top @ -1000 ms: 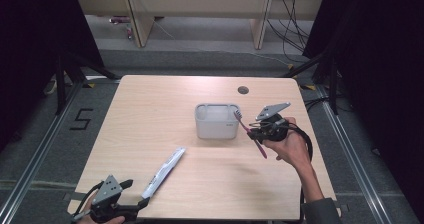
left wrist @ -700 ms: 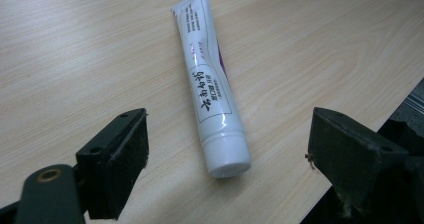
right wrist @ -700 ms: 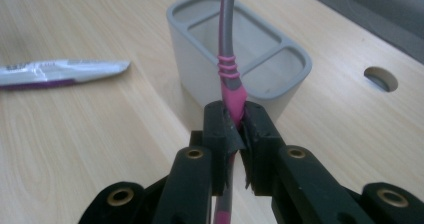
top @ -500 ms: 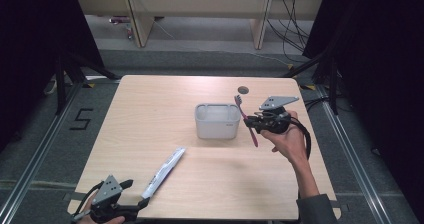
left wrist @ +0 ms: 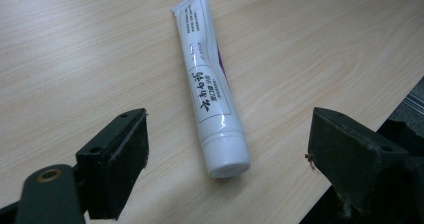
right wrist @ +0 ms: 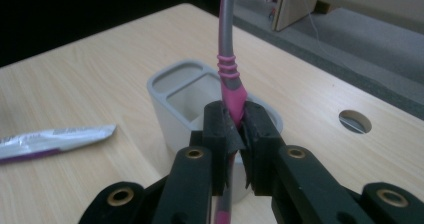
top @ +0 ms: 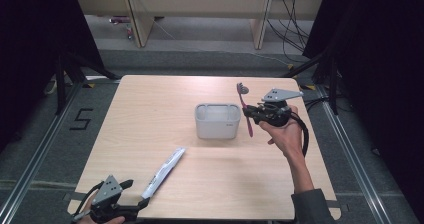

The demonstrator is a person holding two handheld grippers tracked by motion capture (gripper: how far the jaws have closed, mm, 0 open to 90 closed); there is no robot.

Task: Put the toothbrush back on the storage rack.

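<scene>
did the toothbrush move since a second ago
Yes. In the high view the toothbrush, clamped in the right gripper, has swung more upright, and its head now stands further toward the far edge, beyond the grey holder's back corner.

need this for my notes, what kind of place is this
Likely a lab set up for recording demonstrations: a bare wooden table inside dark curtains, loose cables on the floor, and a taped floor number.

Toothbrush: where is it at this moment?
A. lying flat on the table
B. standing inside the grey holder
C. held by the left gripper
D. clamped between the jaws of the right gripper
D: the right gripper has its jaws closed on the pink handle of the toothbrush, held in the air beside the grey holder.
</scene>
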